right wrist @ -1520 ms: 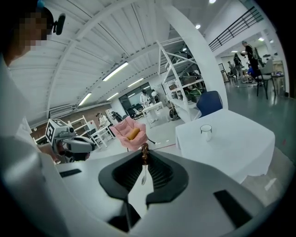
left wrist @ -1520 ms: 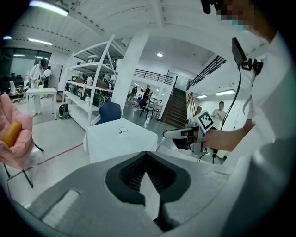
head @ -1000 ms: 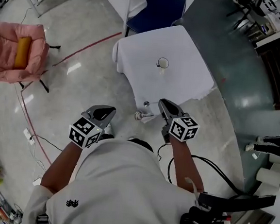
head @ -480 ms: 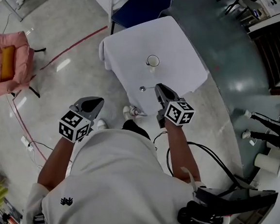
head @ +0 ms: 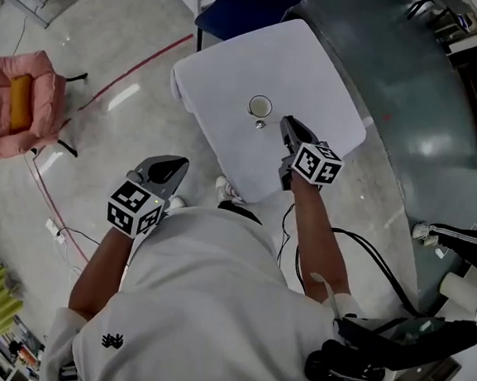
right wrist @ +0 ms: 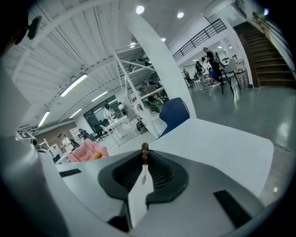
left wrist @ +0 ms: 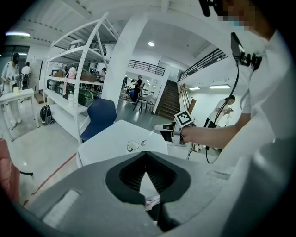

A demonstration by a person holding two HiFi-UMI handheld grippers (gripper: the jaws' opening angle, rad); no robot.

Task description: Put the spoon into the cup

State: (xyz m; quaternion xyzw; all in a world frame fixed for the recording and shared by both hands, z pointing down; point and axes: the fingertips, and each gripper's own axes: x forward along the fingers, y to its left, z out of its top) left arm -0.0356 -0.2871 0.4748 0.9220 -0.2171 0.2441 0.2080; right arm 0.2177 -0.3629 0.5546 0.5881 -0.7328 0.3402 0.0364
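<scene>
Carried in from the near edge of the white-clothed square desk (head: 323, 77) since half a second ago: right tongs (head: 286, 129), clenched on the slim metal spoon (head: 267, 124). Left tongs (head: 173, 165) still off the desk, clenched on nothing. Inside of the small white cup (head: 261, 107) too small to read. Spoon shiny, round bowl held out just beside the cup's rim, not in it; merely a thin sliver in the right gripper view.

Spoon (head: 261, 124) shiny metal; tablecloth (head: 224, 68) matt white cloth; floor (head: 84, 155) glossy, polished
</scene>
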